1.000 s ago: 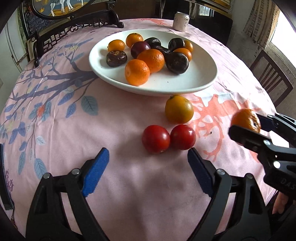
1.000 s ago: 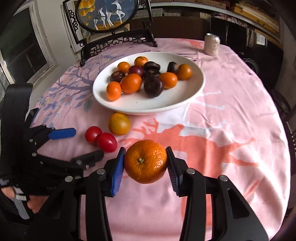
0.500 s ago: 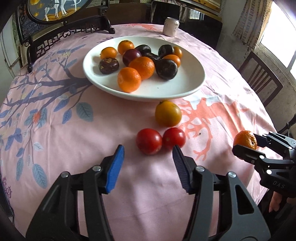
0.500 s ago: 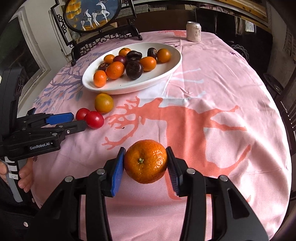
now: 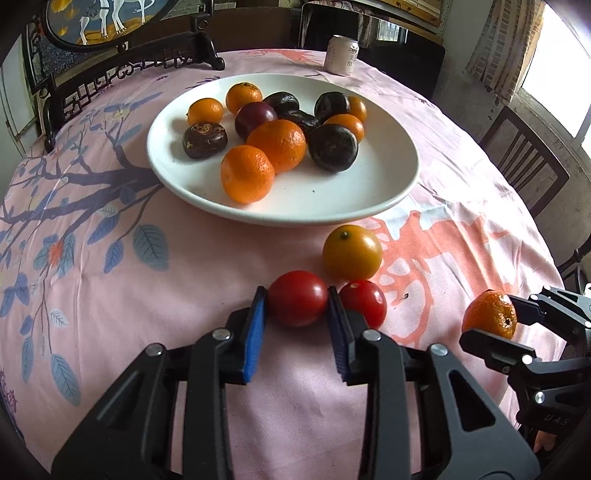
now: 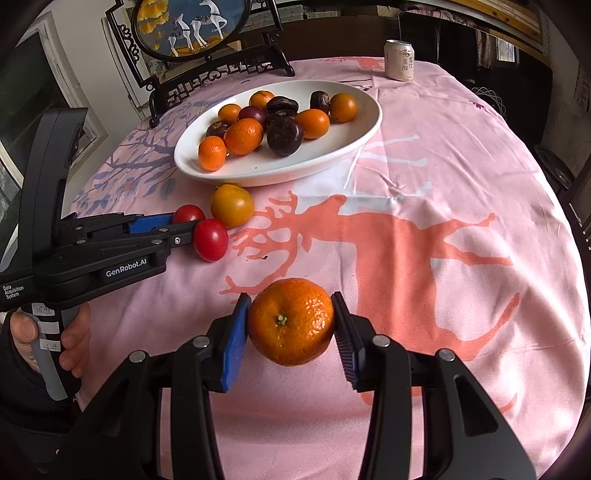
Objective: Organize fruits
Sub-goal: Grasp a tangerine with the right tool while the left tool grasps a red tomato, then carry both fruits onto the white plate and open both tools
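My left gripper (image 5: 296,301) is shut on a red tomato (image 5: 297,298) that rests on the pink tablecloth. A second red tomato (image 5: 363,302) lies just right of it, and a yellow-orange fruit (image 5: 351,252) sits behind. My right gripper (image 6: 291,320) is shut on a mandarin (image 6: 291,320) and holds it above the cloth; it also shows in the left wrist view (image 5: 490,319). A white plate (image 5: 354,195) farther back holds several mandarins and dark plums. In the right wrist view the left gripper (image 6: 184,225) shows at the left, with both tomatoes at its tips.
A drinks can (image 5: 342,54) stands at the table's far edge. A dark carved stand with a round painted screen (image 6: 192,26) is behind the plate. A wooden chair (image 5: 524,162) stands off the table's right side. The table edge is close below both grippers.
My left gripper moved forward and closed around the left tomato. The right gripper pulled back toward the near table edge with the mandarin still in it.
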A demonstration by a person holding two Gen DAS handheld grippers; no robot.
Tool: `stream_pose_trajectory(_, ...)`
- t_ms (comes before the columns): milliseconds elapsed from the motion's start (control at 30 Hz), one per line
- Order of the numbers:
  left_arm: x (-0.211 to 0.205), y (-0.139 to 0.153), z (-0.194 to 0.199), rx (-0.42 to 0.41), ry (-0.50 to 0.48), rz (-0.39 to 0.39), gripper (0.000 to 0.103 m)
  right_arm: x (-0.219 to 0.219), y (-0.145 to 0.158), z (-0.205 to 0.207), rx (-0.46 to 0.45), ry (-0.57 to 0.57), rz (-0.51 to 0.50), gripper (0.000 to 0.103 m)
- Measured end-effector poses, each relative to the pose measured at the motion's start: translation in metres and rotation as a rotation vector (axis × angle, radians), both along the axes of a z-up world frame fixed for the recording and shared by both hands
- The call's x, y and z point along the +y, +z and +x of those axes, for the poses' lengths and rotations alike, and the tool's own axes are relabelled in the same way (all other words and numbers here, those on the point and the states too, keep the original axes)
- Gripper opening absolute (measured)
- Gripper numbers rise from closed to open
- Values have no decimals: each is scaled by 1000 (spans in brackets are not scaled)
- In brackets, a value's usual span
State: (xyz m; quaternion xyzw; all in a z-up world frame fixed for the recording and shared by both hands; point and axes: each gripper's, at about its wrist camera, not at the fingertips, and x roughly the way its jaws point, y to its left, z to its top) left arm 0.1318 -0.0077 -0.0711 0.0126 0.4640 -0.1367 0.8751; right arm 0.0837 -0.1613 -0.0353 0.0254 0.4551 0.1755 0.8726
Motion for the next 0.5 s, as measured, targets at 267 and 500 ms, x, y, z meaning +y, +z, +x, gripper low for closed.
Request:
stream_pose_trajectory(267, 6, 25, -34, -47, -10, -65, 32, 14, 9, 0, -20, 25, -10, 44)
stream_pose_trajectory(500, 12, 41, -51, -50, -22, -98, 32, 27, 17, 6, -32, 53, -11, 44)
